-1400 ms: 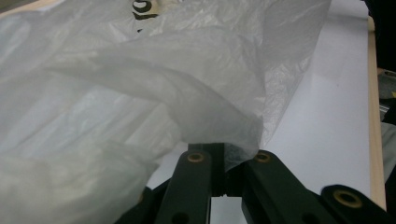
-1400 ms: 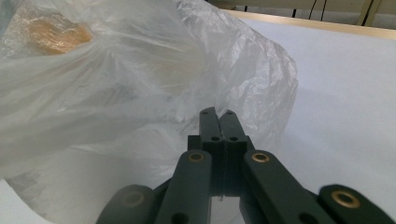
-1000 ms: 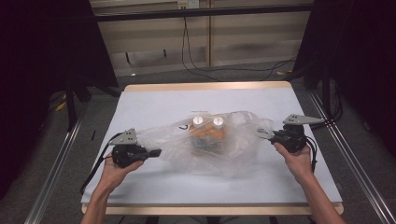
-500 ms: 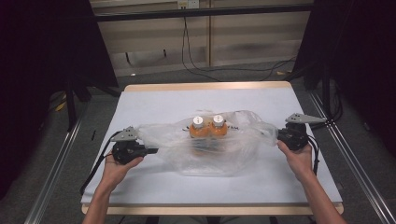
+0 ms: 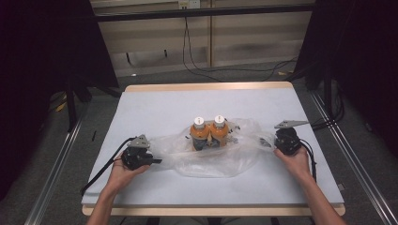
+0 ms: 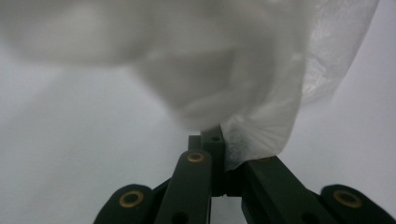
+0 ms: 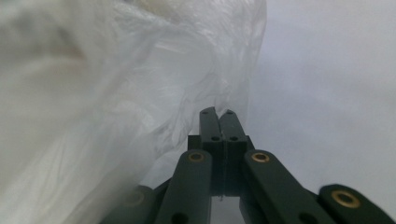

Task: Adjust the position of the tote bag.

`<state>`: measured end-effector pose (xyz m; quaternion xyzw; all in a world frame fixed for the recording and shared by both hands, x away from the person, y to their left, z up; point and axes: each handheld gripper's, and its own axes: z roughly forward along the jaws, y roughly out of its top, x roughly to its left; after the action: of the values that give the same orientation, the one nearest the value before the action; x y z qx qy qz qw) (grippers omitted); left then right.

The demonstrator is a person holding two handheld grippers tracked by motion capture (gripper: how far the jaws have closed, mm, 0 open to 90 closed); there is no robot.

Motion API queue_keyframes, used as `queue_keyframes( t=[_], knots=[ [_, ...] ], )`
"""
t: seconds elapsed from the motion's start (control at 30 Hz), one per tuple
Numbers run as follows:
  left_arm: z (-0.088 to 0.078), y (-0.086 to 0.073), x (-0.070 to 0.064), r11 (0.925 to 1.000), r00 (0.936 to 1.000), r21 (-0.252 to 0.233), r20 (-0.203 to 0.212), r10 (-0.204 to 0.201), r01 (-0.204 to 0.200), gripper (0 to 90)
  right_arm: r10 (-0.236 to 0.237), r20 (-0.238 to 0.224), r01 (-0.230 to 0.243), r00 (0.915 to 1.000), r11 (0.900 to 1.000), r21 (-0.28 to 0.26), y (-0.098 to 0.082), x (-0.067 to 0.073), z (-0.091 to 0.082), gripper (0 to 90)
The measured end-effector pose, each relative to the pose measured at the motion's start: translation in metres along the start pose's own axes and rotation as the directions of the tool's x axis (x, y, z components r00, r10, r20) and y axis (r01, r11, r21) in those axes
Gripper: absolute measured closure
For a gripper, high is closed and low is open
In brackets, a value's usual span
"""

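Plastic bag (image 5: 213, 157), clear and crumpled, lay spread across the middle of the bench (image 5: 159, 105), with two orange bottles (image 5: 209, 133) standing upright side by side at its centre, white caps up. Whether the bottles stood inside the bag or only on its film I could not tell from the high view.

My left gripper (image 5: 157, 161) sat at about 8 o'clock from the bottles, low over the bench, and my left hand (image 5: 123, 172) was wrapped round its body. In the left gripper view its jaws were fully together, pinching a fold of the bag's (image 6: 261, 135) edge between them; the film rose away from the tips, blurred and close to the lens.

My right gripper (image 5: 271, 144) sat at about 3 o'clock from the bottles, with my right hand (image 5: 294, 159) behind it. In the right gripper view its jaws were pressed tight as well, and the bag (image 7: 116, 116) bunched at the tips towards 10 o'clock, gathered against them and caught in the pinch.

The film stretched loosely between the two grippers, sagging onto the bench around the bottles.
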<state>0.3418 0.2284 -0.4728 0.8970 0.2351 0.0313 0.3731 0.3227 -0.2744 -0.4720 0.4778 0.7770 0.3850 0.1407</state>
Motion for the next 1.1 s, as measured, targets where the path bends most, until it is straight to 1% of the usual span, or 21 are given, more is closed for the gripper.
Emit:
queue_keyframes(
  t=[0.03, 0.1, 0.13, 0.2, 0.3, 0.37, 0.4, 0.47, 0.5, 0.53, 0.6, 0.67, 0.77, 0.83, 0.87, 0.93, 0.97, 1.0, 1.03, 1.07, 1.1],
  knots=[
    [0.003, -0.002, -0.001, 0.9999, 1.0000, 0.014, 0.007, -0.002, 0.002, 90.0, 0.002, -0.007, -0.002, 1.0000, 1.000, 0.014, -0.005, -0.001, 0.000, 90.0],
    [0.004, -0.002, -0.001, 0.9999, 0.9999, 0.007, 0.009, -0.008, 0.008, 90.0, 0.009, -0.013, -0.009, 0.9999, 0.999, 0.052, -0.011, -0.002, 0.003, 90.0],
    [0.004, -0.003, 0.000, 1.0000, 0.9999, 0.004, 0.015, -0.005, 0.005, 90.0, 0.008, -0.022, -0.007, 0.9997, 0.999, 0.041, -0.013, -0.004, 0.004, 90.0],
    [0.003, -0.003, 0.000, 0.9999, 0.9999, 0.005, 0.009, -0.011, 0.011, 90.0, 0.025, -0.029, -0.024, 0.9993, 0.999, 0.035, -0.013, -0.006, 0.005, 90.0],
    [0.004, -0.005, 0.000, 0.9995, 0.9995, -0.023, 0.023, -0.022, 0.023, 90.0, 0.020, -0.030, -0.019, 0.9994, 0.999, 0.030, -0.013, -0.006, 0.005, 90.0],
    [0.003, -0.006, 0.001, 0.9994, 0.9993, -0.027, 0.030, -0.022, 0.023, 88.6, 0.012, -0.034, -0.011, 0.9993, 1.000, 0.027, -0.014, -0.006, 0.005, 89.4],
    [0.001, -0.006, 0.002, 0.9993, 0.9993, -0.032, 0.034, -0.018, 0.019, 85.2, -0.008, -0.043, 0.009, 0.9991, 1.000, 0.020, -0.014, -0.006, 0.004, 85.8],
    [-0.005, -0.005, 0.002, 0.9964, 0.9991, -0.078, 0.028, -0.032, 0.035, 77.1, -0.004, -0.071, 0.003, 0.9975, 1.000, -0.011, -0.014, -0.007, 0.000, 76.8],
    [-0.009, -0.004, 0.001, 0.9966, 0.9994, -0.078, 0.025, -0.025, 0.027, 74.1, 0.001, -0.079, -0.003, 0.9969, 1.000, -0.029, -0.014, -0.007, -0.003, 72.0],
    [-0.013, -0.003, 0.000, 0.9927, 0.9991, -0.115, 0.025, -0.033, 0.036, 71.3, 0.006, -0.086, -0.009, 0.9963, 0.999, -0.043, -0.013, -0.007, -0.005, 69.6],
    [-0.019, -0.002, 0.001, 0.9862, 0.9985, -0.157, 0.017, -0.052, 0.054, 61.2, 0.008, -0.098, -0.016, 0.9951, 0.997, -0.080, -0.011, -0.006, -0.012, 60.9],
    [-0.025, -0.002, 0.000, 0.9793, 0.9981, -0.193, 0.006, -0.062, 0.062, 55.1, 0.008, -0.102, -0.021, 0.9947, 0.993, -0.118, -0.009, -0.004, -0.020, 55.2],
    [-0.034, -0.001, 0.000, 0.9700, 0.9967, -0.230, 0.001, -0.082, 0.080, 43.2, 0.009, -0.108, -0.030, 0.9941, 0.980, -0.196, -0.004, -0.003, -0.036, 45.7],
    [-0.041, -0.001, 0.001, 0.9613, 0.9944, -0.257, -0.007, -0.105, 0.100, 37.3, 0.006, -0.125, -0.034, 0.9922, 0.974, -0.225, 0.000, -0.002, -0.044, 40.0],
    [-0.044, -0.002, -0.001, 0.9610, 0.9939, -0.257, -0.016, -0.109, 0.101, 35.1, 0.001, -0.125, -0.032, 0.9921, 0.970, -0.241, 0.002, -0.001, -0.049, 37.5],
    [-0.050, -0.005, -0.004, 0.9605, 0.9930, -0.258, -0.028, -0.115, 0.104, 31.2, -0.008, -0.130, -0.026, 0.9915, 0.966, -0.257, 0.004, 0.002, -0.054, 34.9],
    [-0.056, -0.008, -0.008, 0.9634, 0.9924, -0.252, -0.055, -0.110, 0.093, 31.2, -0.014, -0.126, -0.020, 0.9919, 0.964, -0.266, 0.004, 0.004, -0.056, 34.9],
    [-0.060, -0.010, -0.012, 0.9649, 0.9925, -0.249, -0.066, -0.103, 0.084, 31.2, -0.025, -0.121, -0.008, 0.9924, 0.964, -0.267, 0.004, 0.007, -0.060, 35.4],
    [-0.063, -0.012, -0.015, 0.9627, 0.9933, -0.259, -0.060, -0.098, 0.080, 30.8, -0.038, -0.107, 0.007, 0.9936, 0.962, -0.274, 0.003, 0.010, -0.063, 36.3],
    [-0.067, -0.013, -0.018, 0.9577, 0.9933, -0.275, -0.050, -0.104, 0.086, 31.6, -0.042, -0.105, 0.012, 0.9936, 0.961, -0.277, 0.002, 0.012, -0.066, 37.2],
    [-0.070, -0.014, -0.020, 0.9565, 0.9945, -0.282, -0.051, -0.092, 0.074, 33.0, -0.037, -0.109, 0.004, 0.9934, 0.958, -0.288, 0.001, 0.013, -0.070, 39.8]
  ],
)
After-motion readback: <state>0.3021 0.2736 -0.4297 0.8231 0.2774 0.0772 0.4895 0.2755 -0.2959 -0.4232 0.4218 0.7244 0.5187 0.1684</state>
